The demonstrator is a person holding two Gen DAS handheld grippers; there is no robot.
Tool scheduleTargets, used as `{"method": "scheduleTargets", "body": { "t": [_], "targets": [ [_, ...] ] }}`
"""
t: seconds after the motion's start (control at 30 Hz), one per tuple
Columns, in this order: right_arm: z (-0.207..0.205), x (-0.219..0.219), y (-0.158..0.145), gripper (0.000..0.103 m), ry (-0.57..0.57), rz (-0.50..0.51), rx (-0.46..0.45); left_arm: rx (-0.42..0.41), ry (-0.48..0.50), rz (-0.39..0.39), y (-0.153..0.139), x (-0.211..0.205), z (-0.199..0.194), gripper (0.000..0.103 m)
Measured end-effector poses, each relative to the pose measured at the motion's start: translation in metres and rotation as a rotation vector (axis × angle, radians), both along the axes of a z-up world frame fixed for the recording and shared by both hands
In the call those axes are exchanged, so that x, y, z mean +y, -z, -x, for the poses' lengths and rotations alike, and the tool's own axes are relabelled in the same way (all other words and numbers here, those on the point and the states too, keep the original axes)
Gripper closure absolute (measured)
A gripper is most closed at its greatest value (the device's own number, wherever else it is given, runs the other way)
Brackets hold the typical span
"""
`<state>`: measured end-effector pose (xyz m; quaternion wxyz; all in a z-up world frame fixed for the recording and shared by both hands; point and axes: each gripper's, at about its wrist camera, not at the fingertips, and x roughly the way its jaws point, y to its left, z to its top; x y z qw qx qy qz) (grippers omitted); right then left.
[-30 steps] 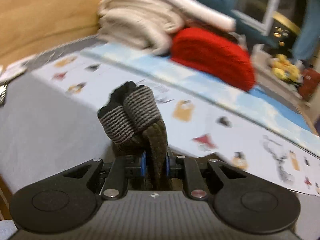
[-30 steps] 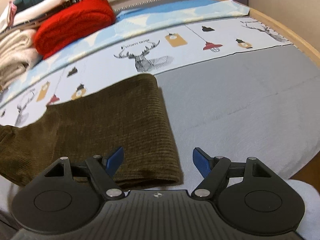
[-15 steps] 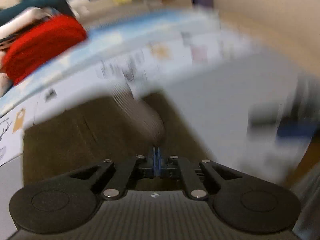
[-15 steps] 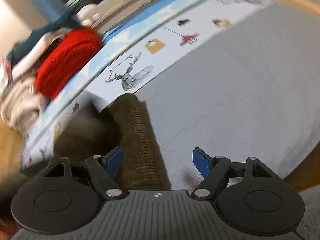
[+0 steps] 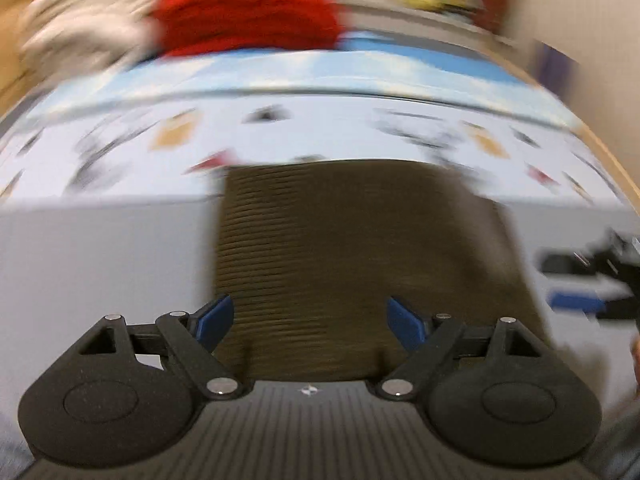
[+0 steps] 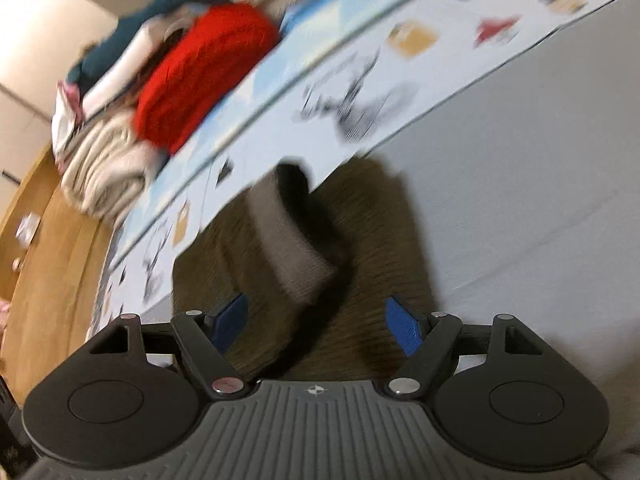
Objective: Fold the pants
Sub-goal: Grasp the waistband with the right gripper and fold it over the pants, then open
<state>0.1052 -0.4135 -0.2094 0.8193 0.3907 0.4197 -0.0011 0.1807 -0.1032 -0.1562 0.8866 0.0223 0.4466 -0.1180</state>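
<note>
**Both claws open over folded brown pants**

Left claw [image 5: 308,318] open, blue pads wide apart; its jaws have just been opening, nothing pinched between them. Directly beyond it, at 12 o'clock, lie the olive-brown ribbed corduroy pants [image 5: 360,256], folded into a flat block on the grey cloth-covered desk [image 5: 100,264]. The near edge of the pants runs under the gap between the pads; the far edge reaches the pale blue printed cloth with deer and lamp pictures [image 5: 280,120]. At 3 o'clock in the left wrist view the other claw shows as a blurred black and blue shape at the frame edge, just beside the pants.

Right claw [image 6: 316,324] also open, pads spread, gripping nothing. The pants [image 6: 384,248] lie below and ahead of it. A grey striped knit cuff with a dark inside [image 6: 292,240] sticks up from the pants at 12 o'clock, tilted toward 11; blur hides whether it touches either pad, looks clear of both.

Far side of the desk, 11 o'clock in both views: a red knitted folded garment [image 6: 200,80], a cream knitted folded pile [image 6: 104,172] touching it, and a teal garment [image 6: 132,28] on top. Both views motion-blurred, fine detail unreadable.
</note>
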Motion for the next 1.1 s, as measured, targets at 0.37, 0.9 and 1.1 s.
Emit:
{"method": "scheduleTargets", "body": {
  "t": [0.37, 0.9, 1.1],
  "targets": [
    [-0.069, 0.011, 0.049, 0.025, 0.184, -0.078, 0.113, 0.131, -0.364, 0.132, 0.007, 0.141, -0.048, 0.015],
    [0.013, 0.022, -0.066, 0.075, 0.289, -0.001, -0.108, 0.105, -0.345, 0.153, 0.001, 0.137, -0.027, 0.015],
    [0.050, -0.020, 0.037, 0.076, 0.427, -0.046, 0.142, 0.137, -0.312, 0.134, 0.009, 0.119, -0.025, 0.015]
  ]
}}
